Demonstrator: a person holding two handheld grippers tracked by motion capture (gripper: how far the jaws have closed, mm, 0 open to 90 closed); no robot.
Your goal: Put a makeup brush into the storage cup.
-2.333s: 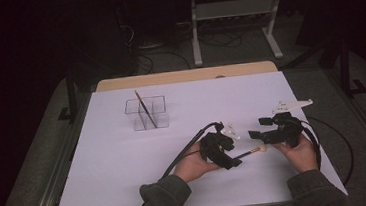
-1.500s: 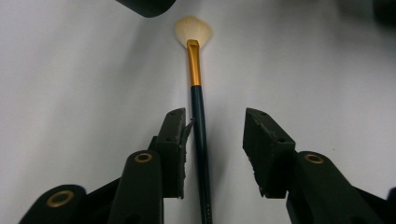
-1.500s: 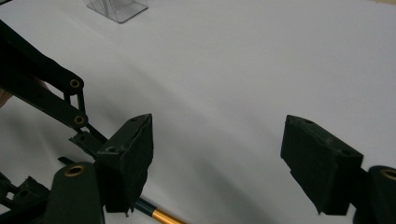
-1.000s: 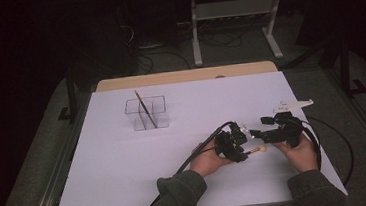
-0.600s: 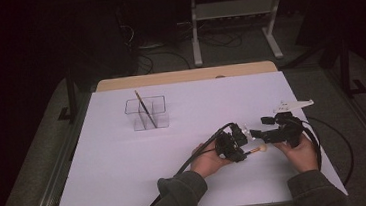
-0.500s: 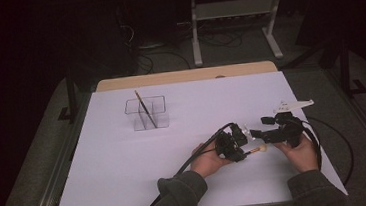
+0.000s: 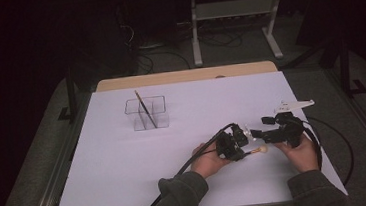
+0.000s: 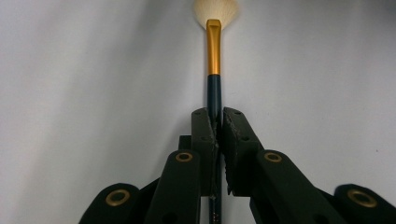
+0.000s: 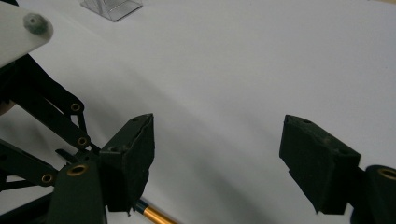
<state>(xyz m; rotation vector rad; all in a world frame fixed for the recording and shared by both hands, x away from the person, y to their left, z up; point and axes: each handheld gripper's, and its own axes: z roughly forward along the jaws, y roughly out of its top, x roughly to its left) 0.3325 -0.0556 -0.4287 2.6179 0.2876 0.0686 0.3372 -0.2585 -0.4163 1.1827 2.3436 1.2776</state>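
A makeup brush [image 8: 213, 51] with a dark blue handle, gold ferrule and cream bristles lies on the white table sheet [image 7: 125, 158]. My left gripper [image 8: 215, 116] has just been closing, and its pads now press on the dark handle from both sides. In the high view the left gripper [image 7: 242, 151] sits near the front right, with the brush's [image 7: 256, 151] pale tip sticking out to its right. My right gripper [image 9: 217, 126] stands open with nothing between its fingers, just above the brush's gold ferrule [image 9: 154, 215]. The right gripper [image 7: 259, 129] points left toward the left one.
A clear divided box [image 7: 147, 114] stands at the back left of the sheet with a thin dark stick [image 7: 141, 104] leaning in it; its corner [image 9: 112, 7] shows in the right gripper view. Cables trail from both grippers toward the front edge.
My left gripper has moved right to the brush beside the right gripper. Over the last second both hands have stayed still.
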